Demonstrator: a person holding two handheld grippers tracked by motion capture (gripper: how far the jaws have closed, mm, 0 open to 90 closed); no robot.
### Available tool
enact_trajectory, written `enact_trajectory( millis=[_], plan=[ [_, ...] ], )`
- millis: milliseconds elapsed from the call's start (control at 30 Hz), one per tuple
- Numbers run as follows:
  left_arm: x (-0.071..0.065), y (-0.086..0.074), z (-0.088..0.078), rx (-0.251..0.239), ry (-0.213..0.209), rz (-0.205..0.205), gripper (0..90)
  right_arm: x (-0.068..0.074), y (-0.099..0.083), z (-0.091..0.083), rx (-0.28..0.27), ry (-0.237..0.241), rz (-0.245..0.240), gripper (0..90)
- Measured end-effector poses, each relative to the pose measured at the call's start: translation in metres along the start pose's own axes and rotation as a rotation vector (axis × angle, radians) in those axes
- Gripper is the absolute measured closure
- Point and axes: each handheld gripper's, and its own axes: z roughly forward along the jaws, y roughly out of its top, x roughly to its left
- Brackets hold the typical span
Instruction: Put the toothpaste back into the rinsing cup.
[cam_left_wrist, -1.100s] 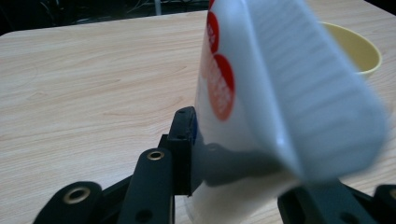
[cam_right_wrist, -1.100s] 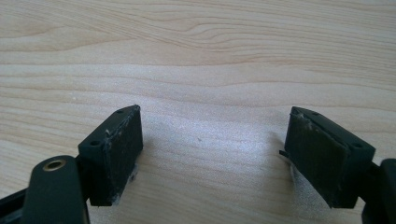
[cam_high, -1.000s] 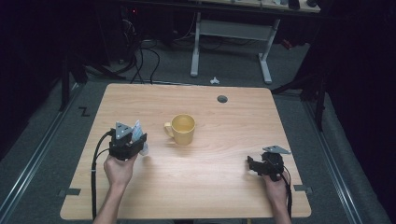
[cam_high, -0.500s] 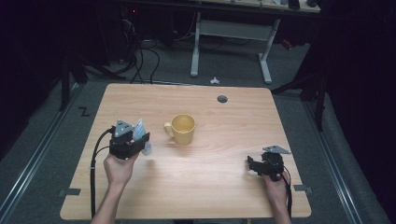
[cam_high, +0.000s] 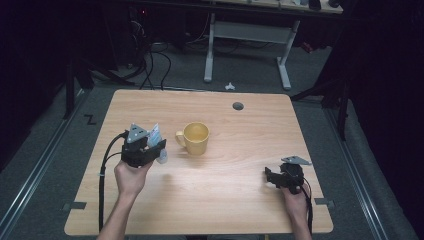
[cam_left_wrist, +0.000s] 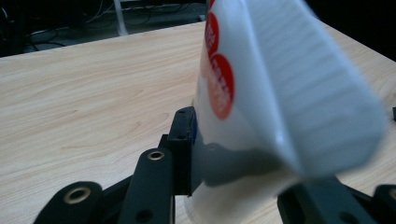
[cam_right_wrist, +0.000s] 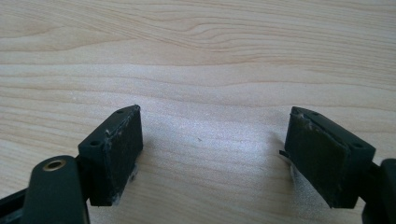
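Grip: left gripper (cam_high: 150, 147) is clamped on white plastic tube with red dots (cam_left_wrist: 261, 93), just left of yellow ceramic mug (cam_high: 194, 138).
Right gripper (cam_right_wrist: 212, 154): jaws wide apart, empty, over wooden table (cam_high: 240, 200).
Advice: keep squeeze steady and carry tube over mug slowly.

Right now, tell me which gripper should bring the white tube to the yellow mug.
Left. The left gripper is shut on the white tube, close beside the yellow mug. The right gripper is open, holds nothing, and sits farther from the mug.
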Motion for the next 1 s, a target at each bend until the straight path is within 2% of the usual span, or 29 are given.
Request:
enact_trajectory(
  millis=[533,1000],
  plan=[
    [-0.007,0.016,0.001,0.001,-0.051,0.015,66.6,0.000,0.000,0.000,0.000,0.001,-0.003,19.4],
    [-0.013,0.030,0.004,-0.002,-0.080,0.032,66.6,0.000,0.000,0.000,0.001,0.001,0.001,19.4]
  ],
)
